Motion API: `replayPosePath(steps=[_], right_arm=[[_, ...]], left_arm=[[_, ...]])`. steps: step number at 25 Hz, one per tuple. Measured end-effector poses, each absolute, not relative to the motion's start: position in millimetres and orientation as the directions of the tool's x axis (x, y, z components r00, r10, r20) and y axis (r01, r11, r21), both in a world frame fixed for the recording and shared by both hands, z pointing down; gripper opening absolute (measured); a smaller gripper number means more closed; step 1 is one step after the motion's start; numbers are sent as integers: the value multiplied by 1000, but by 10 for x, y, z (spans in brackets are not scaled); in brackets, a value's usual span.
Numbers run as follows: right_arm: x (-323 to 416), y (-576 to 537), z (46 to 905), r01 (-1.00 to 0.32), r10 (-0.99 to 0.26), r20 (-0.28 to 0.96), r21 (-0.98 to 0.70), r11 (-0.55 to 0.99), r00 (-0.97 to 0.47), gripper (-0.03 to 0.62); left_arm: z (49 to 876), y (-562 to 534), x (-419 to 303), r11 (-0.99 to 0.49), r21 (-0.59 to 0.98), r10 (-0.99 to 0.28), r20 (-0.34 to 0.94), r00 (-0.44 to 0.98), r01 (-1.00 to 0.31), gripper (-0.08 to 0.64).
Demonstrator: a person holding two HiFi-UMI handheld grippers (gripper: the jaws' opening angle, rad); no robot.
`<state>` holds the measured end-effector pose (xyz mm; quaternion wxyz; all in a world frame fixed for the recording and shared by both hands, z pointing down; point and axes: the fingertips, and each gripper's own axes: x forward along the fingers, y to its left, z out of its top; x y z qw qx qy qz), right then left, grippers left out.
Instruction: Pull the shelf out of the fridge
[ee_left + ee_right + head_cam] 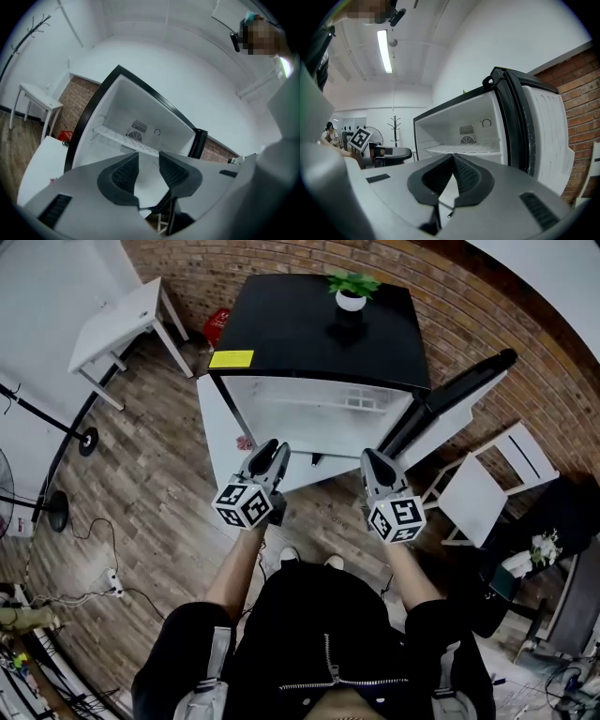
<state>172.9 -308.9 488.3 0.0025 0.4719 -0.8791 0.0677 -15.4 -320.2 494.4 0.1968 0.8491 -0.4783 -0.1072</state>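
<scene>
Beyond the parted left gripper [149,158] and clenched right gripper [453,158] sits the shelf [464,148].

Black-topped fridge [309,334], white inside; white shelf [319,401]; yellow label [231,359]; red-brown brick wall [487,315]; grey-brown plank floor [150,502]; black-and-white square markers on grey left claw [272,450] and right claw [372,457].

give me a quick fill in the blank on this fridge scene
The fridge door stands ____.
The plant sits on the fridge's ____.
The shelf lies ____ the fridge.
The left gripper has jaws apart; the right gripper has jaws ____.
Missing: open; top; inside; together.
</scene>
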Motion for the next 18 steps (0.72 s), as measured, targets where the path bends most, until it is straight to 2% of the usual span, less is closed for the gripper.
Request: replayPosePath(steps=[1,2,9,18], right_arm=[[1736,-3097,4884,-832,-831,70,-115,542,-551,-6],[1746,-3104,4885,-835,-834,70,-114,539,-548,-6],[1823,-3112,4902,-851,-849,77,-116,512,-522,-6],[1927,-3047,4984,-864,-860,101,-117,489,-500,-6]], left_arm=[[4956,-3226,-154,-464,465,-852,-1,524,-754,149],[4970,-3248,-160,-460,495,-851,-8,525,-737,160],[5069,-3498,-263,-374,708,-876,-56,479,-599,163],[5135,-4061,-416,-228,922,-938,-121,325,-315,161]])
